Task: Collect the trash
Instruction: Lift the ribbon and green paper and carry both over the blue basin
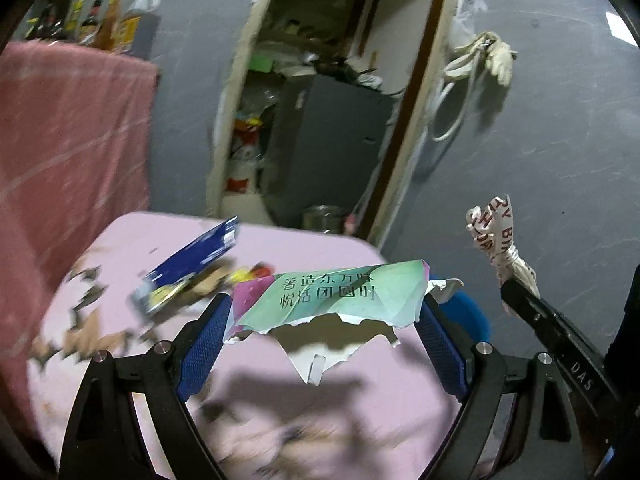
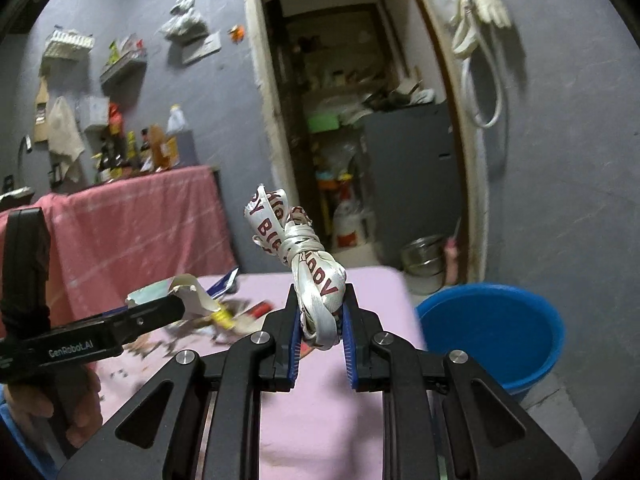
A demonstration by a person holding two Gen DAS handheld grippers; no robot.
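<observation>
Here "GenRobot.AI" on left claw (image 2: 176, 304); "DAS" on right claw (image 1: 516, 286).

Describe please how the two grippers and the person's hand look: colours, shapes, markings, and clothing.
Both the left gripper and the right gripper are matte black, with angular arms bearing triangular cut-outs, silver round pivot screws, and blue textured pads. White lettering marks their sides: "GenRobot.AI" on the left, "DAS" on the right. By the person's hand shows a blue sleeve.
</observation>
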